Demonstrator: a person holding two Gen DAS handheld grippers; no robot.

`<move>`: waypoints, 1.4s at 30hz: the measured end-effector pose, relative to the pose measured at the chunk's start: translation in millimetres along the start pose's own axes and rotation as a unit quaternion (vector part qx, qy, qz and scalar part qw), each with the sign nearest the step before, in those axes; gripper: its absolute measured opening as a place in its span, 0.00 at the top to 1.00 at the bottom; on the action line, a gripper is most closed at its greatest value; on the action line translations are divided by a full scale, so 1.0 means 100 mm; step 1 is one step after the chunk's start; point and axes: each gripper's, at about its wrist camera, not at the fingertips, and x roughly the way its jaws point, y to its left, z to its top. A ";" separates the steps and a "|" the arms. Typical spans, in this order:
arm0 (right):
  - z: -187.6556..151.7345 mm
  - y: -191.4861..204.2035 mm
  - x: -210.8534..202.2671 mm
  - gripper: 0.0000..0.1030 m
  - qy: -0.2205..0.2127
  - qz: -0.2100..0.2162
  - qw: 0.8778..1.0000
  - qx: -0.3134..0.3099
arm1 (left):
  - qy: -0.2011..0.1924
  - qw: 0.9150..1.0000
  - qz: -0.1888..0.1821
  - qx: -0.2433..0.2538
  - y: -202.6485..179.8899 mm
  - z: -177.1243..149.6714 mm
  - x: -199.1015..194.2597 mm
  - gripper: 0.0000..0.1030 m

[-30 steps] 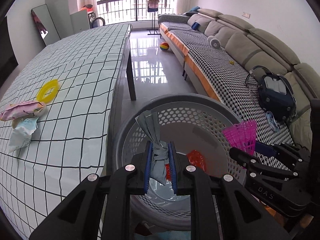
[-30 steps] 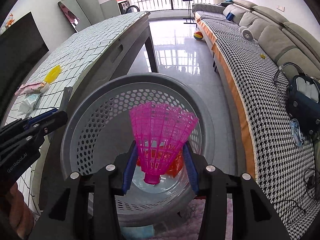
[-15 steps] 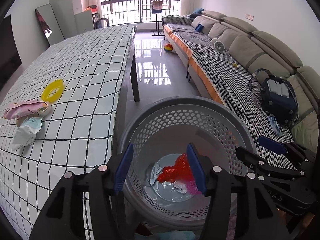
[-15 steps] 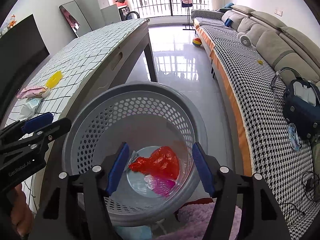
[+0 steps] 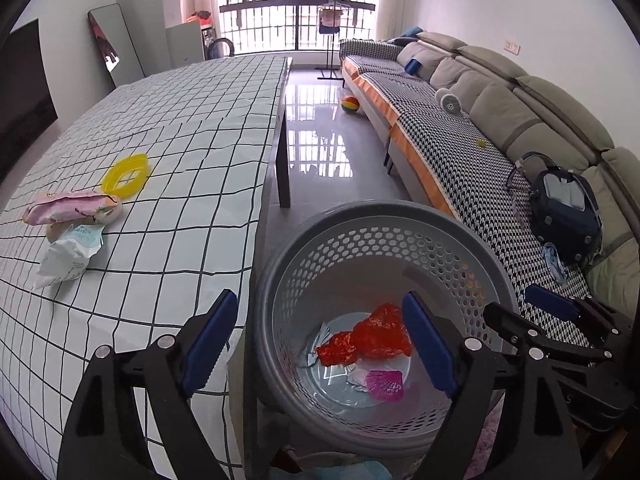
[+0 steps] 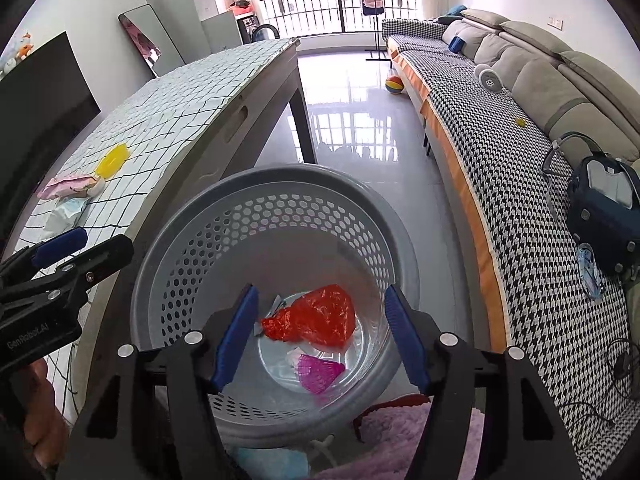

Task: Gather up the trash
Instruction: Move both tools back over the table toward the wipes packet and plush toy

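A grey perforated basket [image 5: 384, 216] [image 6: 280, 184] stands on the floor by the table. In it lie a red plastic bag [image 5: 372, 338] [image 6: 316, 318], a pink shuttlecock [image 5: 385, 385] [image 6: 320, 372] and a grey wrapper [image 5: 322, 336]. My left gripper [image 5: 320, 336] is open and empty above the basket's left rim. My right gripper [image 6: 322, 334] is open and empty over the basket. On the checked tablecloth [image 5: 192, 128] lie a pink wrapper [image 5: 68, 206], a white-blue packet [image 5: 68, 256] and a yellow ring [image 5: 126, 176].
A long sofa [image 5: 500, 128] with a dark bag [image 5: 564, 212] runs along the right. A coloured ball [image 5: 350, 104] lies on the shiny floor. A mirror [image 5: 114, 52] leans on the far wall. A purple rug [image 6: 400, 436] lies beside the basket.
Both grippers opened: the left let go of the grey wrapper, the right the pink shuttlecock. Both pieces now lie in the basket. Both grippers have since risen a little.
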 end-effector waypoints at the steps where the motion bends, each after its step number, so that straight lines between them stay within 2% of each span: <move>1: 0.00 0.01 -0.01 0.39 0.000 0.001 1.000 0.000 | -0.002 1.000 0.001 -0.001 0.01 0.00 -0.01 0.16; 7: 0.00 0.04 -0.05 0.35 -0.005 0.003 1.000 -0.002 | -0.007 1.000 0.009 -0.004 0.06 0.00 -0.05 0.15; 15: 0.01 0.16 -0.08 0.34 -0.013 0.006 1.000 -0.011 | -0.022 0.999 0.021 -0.015 0.21 -0.03 -0.16 0.09; 27: 0.07 0.58 -0.12 0.32 -0.026 0.032 0.998 -0.041 | -0.044 0.996 0.052 -0.065 0.74 -0.09 -0.38 0.06; 34: 0.21 0.99 -0.11 0.30 -0.038 0.061 0.995 -0.075 | -0.069 0.988 0.099 -0.095 1.21 -0.19 -0.60 0.06; 42: 0.37 1.72 0.01 0.30 -0.031 0.103 0.985 -0.136 | -0.078 0.973 0.163 -0.143 1.88 -0.35 -0.77 0.06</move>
